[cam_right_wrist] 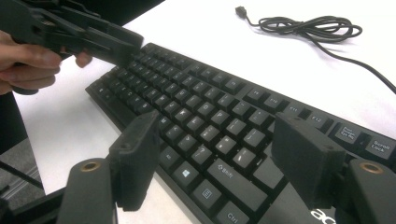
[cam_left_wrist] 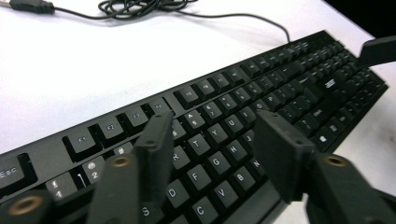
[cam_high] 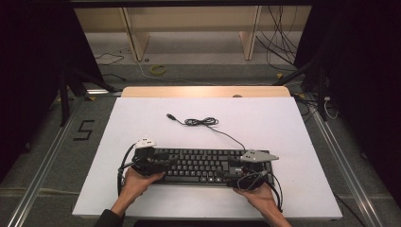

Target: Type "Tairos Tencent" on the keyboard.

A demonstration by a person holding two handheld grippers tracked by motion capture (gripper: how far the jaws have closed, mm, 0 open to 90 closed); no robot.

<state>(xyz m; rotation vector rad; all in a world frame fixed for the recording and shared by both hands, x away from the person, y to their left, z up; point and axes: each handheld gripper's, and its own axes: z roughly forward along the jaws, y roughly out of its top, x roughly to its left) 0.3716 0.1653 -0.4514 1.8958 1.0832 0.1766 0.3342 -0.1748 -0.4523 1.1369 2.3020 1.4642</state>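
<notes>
Two hands angle inward over the keyboard [cam_high: 201, 165]: left gripper [cam_high: 166, 161] and right gripper [cam_high: 235, 166] both spread wide, holding nothing.

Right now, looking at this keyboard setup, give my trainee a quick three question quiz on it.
1. True or false: the left gripper is open above the keyboard.
2. Where does the coiled cable lie? A) beyond the keyboard on the white table B) on the keys C) on the floor
3. Fill in: the right gripper hovers over the end of the keyboard that has the ____ key.

Key: 1 true. 2 A. 3 Ctrl; its Shift and Windows keys show there too.
</notes>
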